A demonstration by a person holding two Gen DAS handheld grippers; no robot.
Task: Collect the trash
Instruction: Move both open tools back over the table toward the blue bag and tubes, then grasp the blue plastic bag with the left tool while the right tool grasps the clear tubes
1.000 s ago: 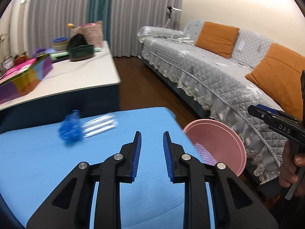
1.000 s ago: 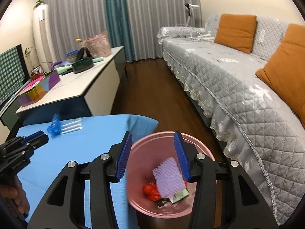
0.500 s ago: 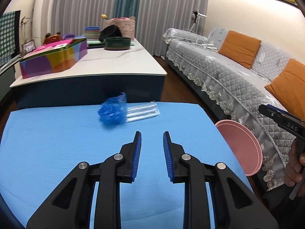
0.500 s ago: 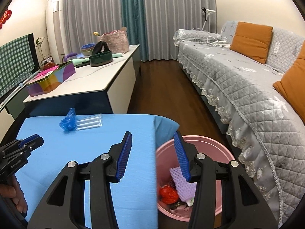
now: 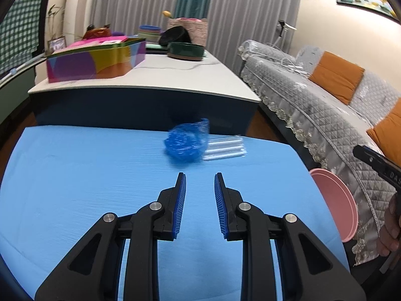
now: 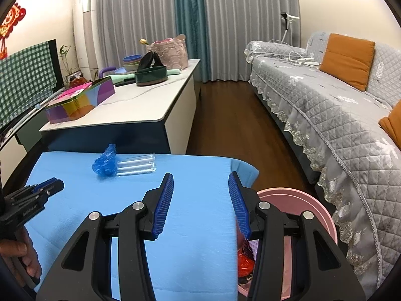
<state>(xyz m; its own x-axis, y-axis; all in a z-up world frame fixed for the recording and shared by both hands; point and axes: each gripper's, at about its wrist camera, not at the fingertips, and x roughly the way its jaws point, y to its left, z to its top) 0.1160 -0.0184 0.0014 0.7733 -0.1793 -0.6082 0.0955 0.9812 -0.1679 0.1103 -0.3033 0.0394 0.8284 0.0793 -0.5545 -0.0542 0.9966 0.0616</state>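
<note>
A crumpled blue plastic wrapper (image 5: 186, 141) (image 6: 105, 161) lies near the far edge of the blue table (image 5: 87, 175) (image 6: 200, 213), touching a clear packet of tubes (image 5: 224, 146) (image 6: 136, 165). My left gripper (image 5: 199, 176) hovers just short of the wrapper, jaws open with nothing between them. My right gripper (image 6: 200, 174) is open too, empty, over the table's right edge. The pink trash bin (image 5: 337, 202) (image 6: 300, 198) stands on the floor at the table's right; red and purple scraps show inside it.
Beyond the blue table stands a white-topped counter (image 6: 140, 107) with a colourful tin (image 5: 97, 59), a dark green bowl (image 6: 151, 75) and a basket. A grey quilted sofa (image 6: 338, 115) with orange cushions runs along the right. Wooden floor (image 6: 225, 118) lies between them.
Both grippers swung left, away from the bin and toward the table. The blue wrapper and tubes now sit nearly ahead of the left gripper. Jaw openings stayed the same.
</note>
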